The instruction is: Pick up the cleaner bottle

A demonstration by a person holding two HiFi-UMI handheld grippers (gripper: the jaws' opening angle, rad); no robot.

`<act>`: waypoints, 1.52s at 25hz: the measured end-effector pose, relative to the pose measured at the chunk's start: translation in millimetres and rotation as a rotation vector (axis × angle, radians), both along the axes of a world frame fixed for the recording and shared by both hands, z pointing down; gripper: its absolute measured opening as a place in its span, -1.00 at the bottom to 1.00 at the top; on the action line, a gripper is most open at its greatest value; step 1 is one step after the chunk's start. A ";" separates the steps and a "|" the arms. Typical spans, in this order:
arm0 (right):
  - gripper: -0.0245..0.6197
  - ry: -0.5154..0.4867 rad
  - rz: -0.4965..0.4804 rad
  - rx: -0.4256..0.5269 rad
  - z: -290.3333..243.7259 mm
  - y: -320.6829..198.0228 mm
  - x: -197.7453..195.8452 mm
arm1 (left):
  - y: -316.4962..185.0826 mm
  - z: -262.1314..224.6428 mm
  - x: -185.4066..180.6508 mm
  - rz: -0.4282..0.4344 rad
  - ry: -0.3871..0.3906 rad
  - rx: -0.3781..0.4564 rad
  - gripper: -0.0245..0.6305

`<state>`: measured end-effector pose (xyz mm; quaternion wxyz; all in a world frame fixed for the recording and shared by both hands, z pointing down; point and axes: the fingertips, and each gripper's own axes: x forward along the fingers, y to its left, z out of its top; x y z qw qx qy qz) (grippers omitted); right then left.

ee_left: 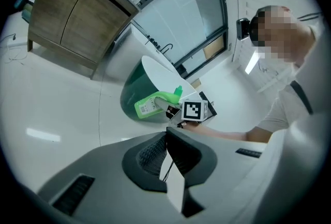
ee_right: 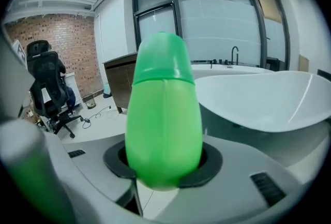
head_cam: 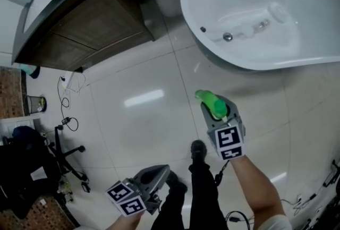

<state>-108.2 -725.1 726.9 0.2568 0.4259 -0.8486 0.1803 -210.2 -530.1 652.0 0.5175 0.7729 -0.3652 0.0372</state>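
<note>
My right gripper (head_cam: 218,110) clamps the green plastic cleaner bottle (ee_right: 163,109) off the floor (head_cam: 143,117); left gripper (ee_left: 166,140) closed, empty. Pickup looks done; just hold firm.

You have no readable text, brand, number or sign in any of the three views. The cleaner bottle (ee_left: 152,105) carries a pale label (ee_left: 146,109) on its green body, which shows only in the left gripper view. Its print is too small and blurred to read. The right-hand marker cube (head_cam: 228,141) and the left-hand marker cube (head_cam: 126,198) bear only black-and-white square patterns, not letters or figures.
</note>
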 end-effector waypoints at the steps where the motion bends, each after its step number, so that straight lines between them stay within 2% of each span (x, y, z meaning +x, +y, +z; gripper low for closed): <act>1: -0.42 0.000 -0.006 0.006 -13.9 1.9 0.8 | 2.1 -11.4 -0.6 -0.008 0.000 0.012 -0.95; 5: -0.42 0.008 -0.013 0.033 -54.1 1.3 3.2 | 14.4 -43.9 -7.5 -0.028 -0.006 0.050 -0.95; 9: -0.42 0.019 0.003 0.049 -69.7 -7.9 7.8 | 20.0 -59.6 -15.5 -0.043 -0.022 0.077 -0.95; 14: -0.42 0.037 0.014 0.045 -64.6 -17.4 10.8 | 16.8 -70.9 -21.6 -0.064 -0.035 0.097 -0.95; 25: -0.42 0.060 -0.005 0.001 -46.4 -17.4 8.8 | 22.3 -71.0 -25.9 -0.059 -0.056 0.063 -0.95; 30: -0.42 0.055 -0.004 0.014 -71.4 -20.5 9.8 | 18.7 -87.7 -26.8 0.008 -0.089 0.099 -0.95; 35: -0.42 0.049 -0.006 0.043 -107.7 -19.7 8.8 | 26.4 -107.1 -28.8 0.162 -0.171 0.155 -0.95; 38: -0.42 0.046 -0.008 0.059 -136.2 -16.7 5.2 | 32.1 -123.0 -35.3 0.209 -0.191 0.193 -0.95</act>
